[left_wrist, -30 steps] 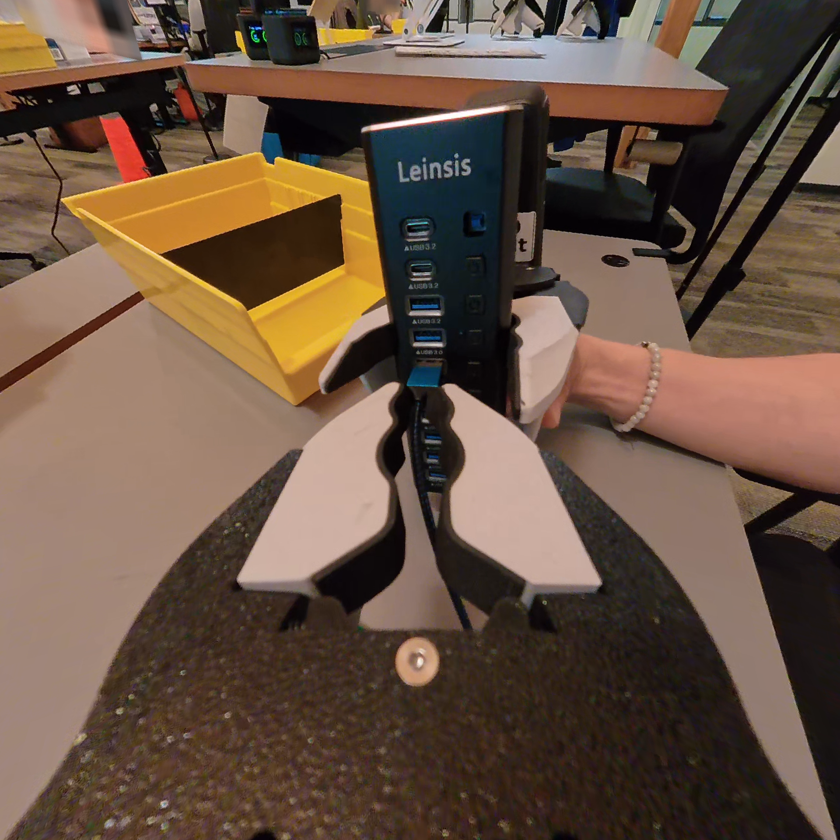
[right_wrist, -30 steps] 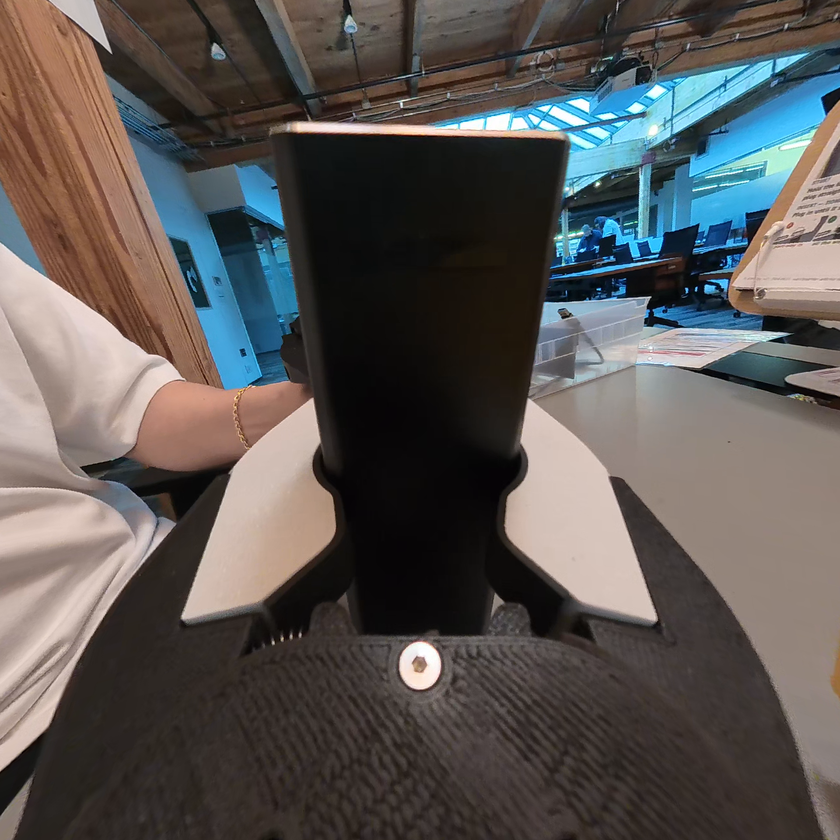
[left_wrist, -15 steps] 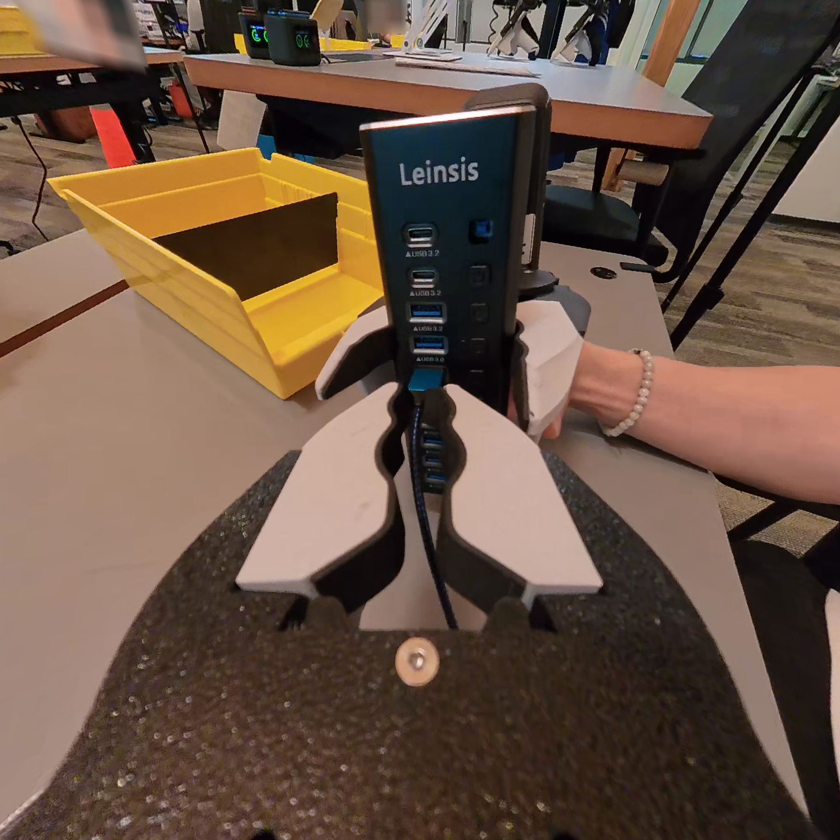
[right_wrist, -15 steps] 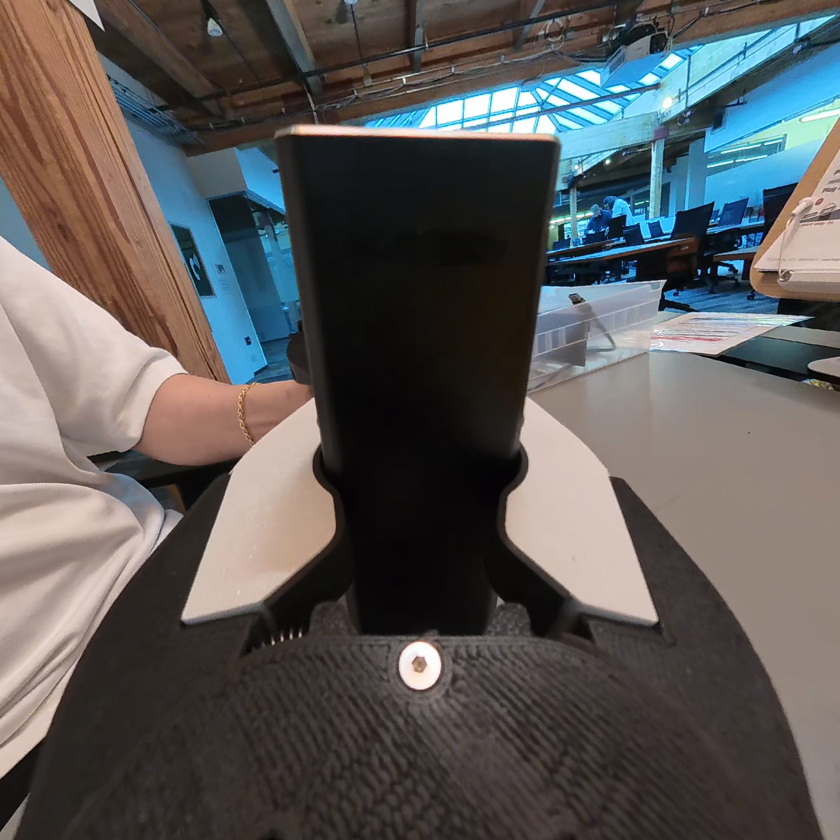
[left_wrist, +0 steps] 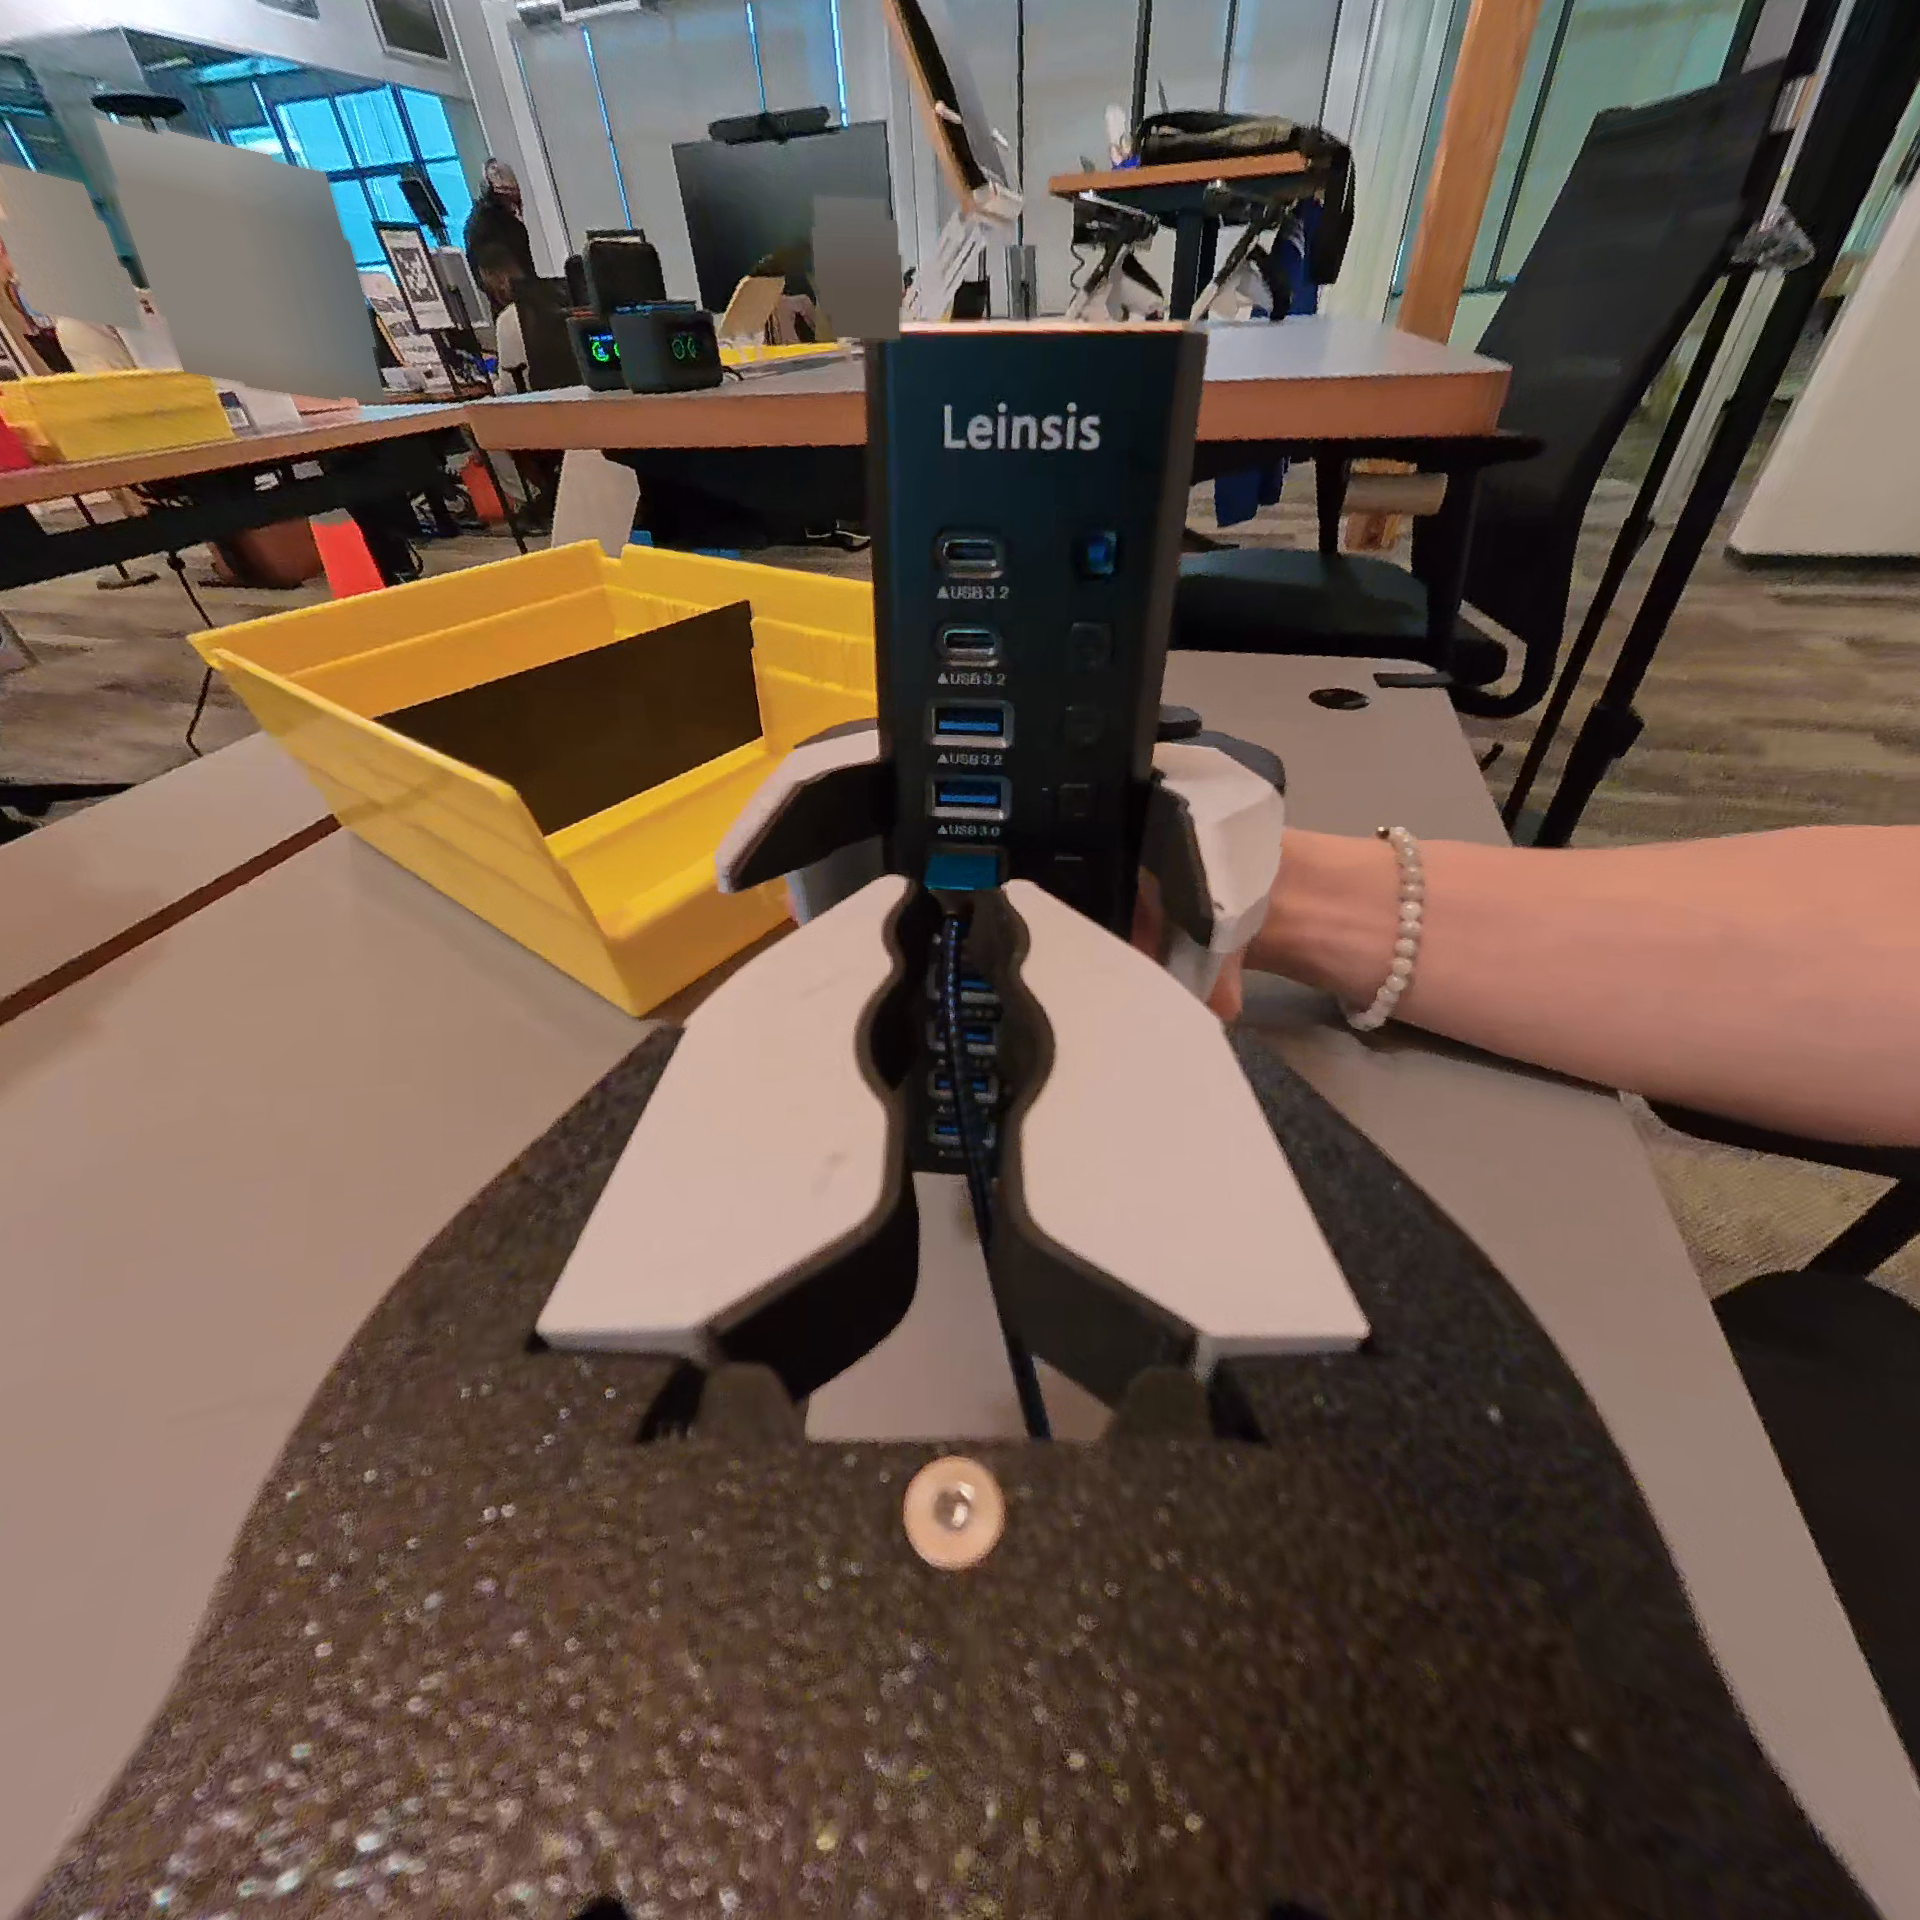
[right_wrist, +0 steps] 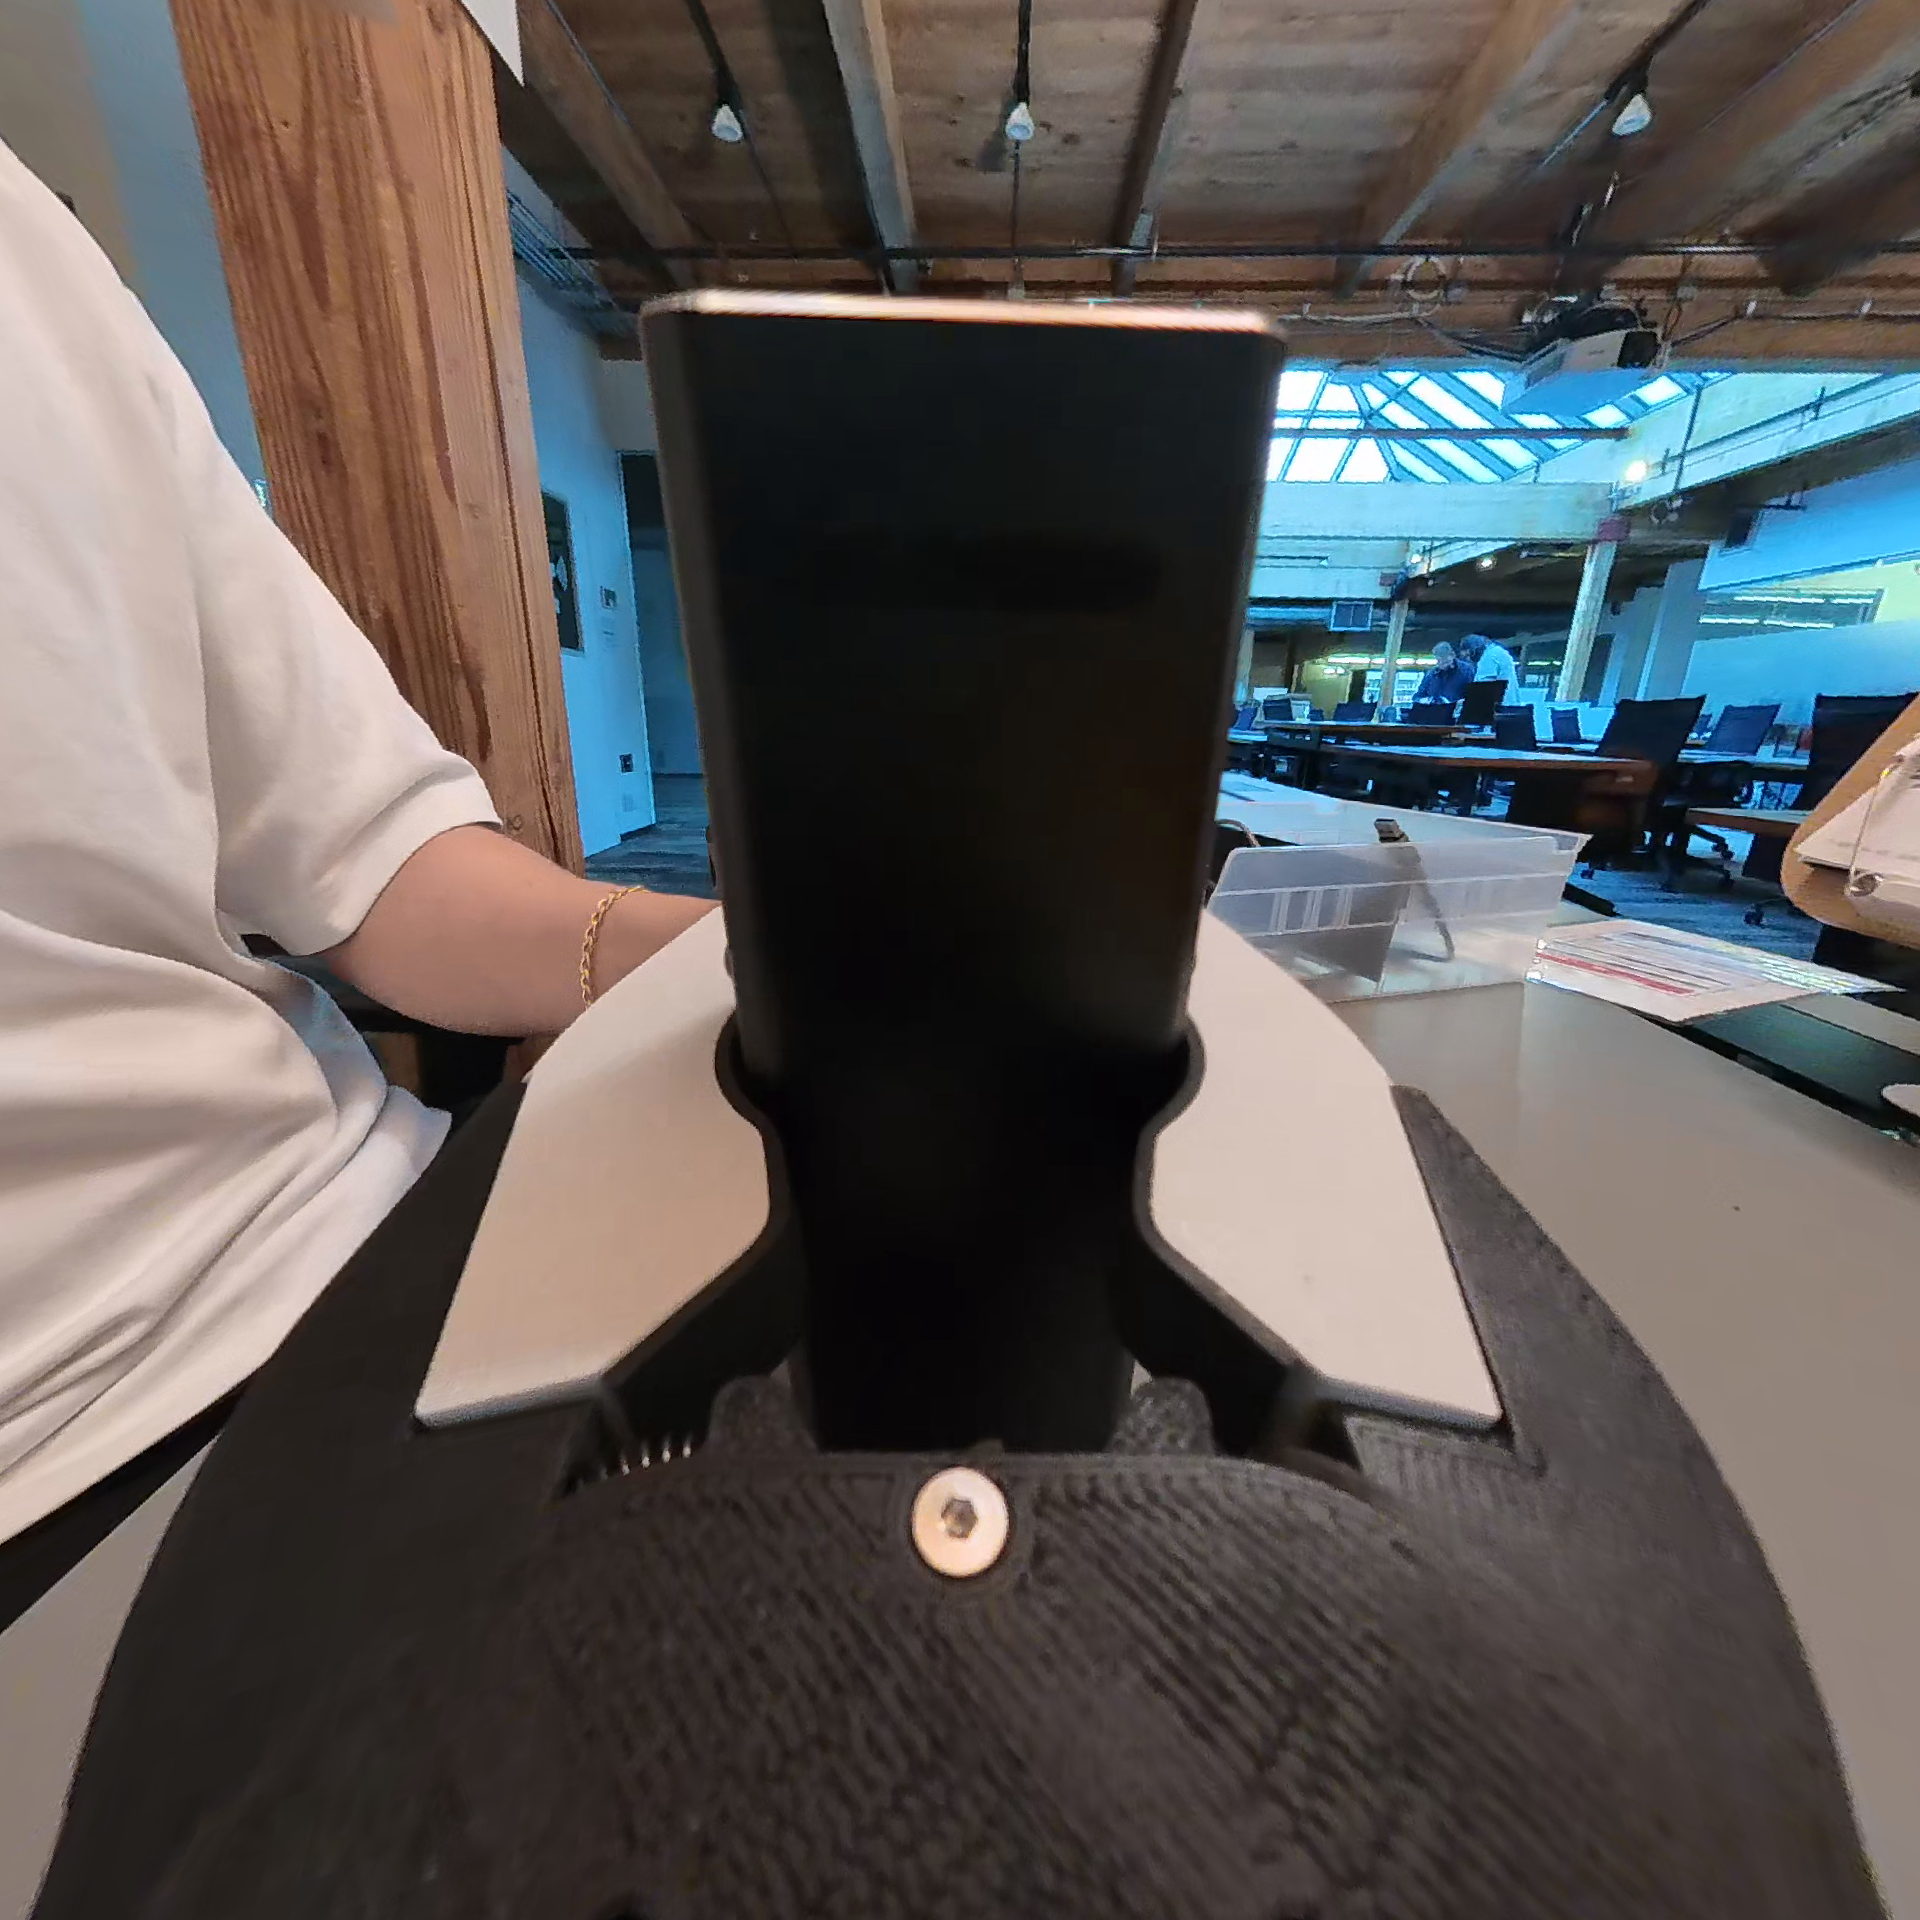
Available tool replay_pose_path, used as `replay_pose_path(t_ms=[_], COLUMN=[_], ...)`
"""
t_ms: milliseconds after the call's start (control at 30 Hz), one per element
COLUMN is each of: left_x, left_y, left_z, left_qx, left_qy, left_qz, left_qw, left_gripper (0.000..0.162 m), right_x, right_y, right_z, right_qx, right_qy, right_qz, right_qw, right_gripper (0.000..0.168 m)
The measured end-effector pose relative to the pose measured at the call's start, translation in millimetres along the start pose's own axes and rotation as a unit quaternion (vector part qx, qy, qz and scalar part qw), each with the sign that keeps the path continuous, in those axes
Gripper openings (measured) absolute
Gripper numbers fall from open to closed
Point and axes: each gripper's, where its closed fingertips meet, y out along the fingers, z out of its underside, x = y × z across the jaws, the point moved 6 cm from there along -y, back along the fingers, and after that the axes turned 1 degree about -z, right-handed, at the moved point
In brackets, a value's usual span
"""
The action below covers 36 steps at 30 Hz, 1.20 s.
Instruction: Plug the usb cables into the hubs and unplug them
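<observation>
A dark upright USB hub [left_wrist: 1023,623] with a column of ports stands on the grey table [left_wrist: 260,1195]. My left gripper [left_wrist: 961,914] is shut on the blue plug [left_wrist: 966,868] of a braided USB cable [left_wrist: 982,1195]. The plug sits at the fifth port from the top, and the cable runs back between the fingers. My right gripper [right_wrist: 961,1039] is shut on the hub's lower part from behind, and the hub's plain black back [right_wrist: 961,675] fills its view. The right gripper's white fingers [left_wrist: 795,821] show on either side of the hub in the left wrist view.
A yellow bin [left_wrist: 540,748] with a black divider stands left of the hub. A clear plastic bin [right_wrist: 1392,904] and papers [right_wrist: 1683,971] lie on the table. A person's forearm with a bead bracelet [left_wrist: 1392,935] reaches in from the right. Office tables and chairs stand behind. My two grippers' fingertips are within a few centimetres of each other.
Both cameras have tilted and swung a little, so the background has shifted. The hub, the plug at the fifth port and both grips look the same.
</observation>
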Motion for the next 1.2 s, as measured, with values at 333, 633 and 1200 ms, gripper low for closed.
replay_pose_path(t_ms=[333,633,1200], left_x=[16.8,101.6,153.8], left_y=[-25.6,-200.9,-249.8], left_z=[-23.6,-40.4,90.9], left_qx=[-0.054,0.106,0.450], left_qy=[-0.050,-0.031,-0.033], left_qz=[-0.059,-0.285,-0.394], left_qw=[0.996,0.952,0.801], left_gripper=[0.028,0.027,0.000], right_x=[-8.6,-10.8,-10.0], right_y=[-3.6,-4.7,-4.4], right_z=[-0.9,-1.2,-1.3], right_qx=[-0.008,-0.011,-0.010], right_qy=[0.021,0.029,0.024], right_qz=[0.036,0.039,0.039], right_qw=[0.999,0.999,0.999], right_gripper=[0.073,0.073,0.073])
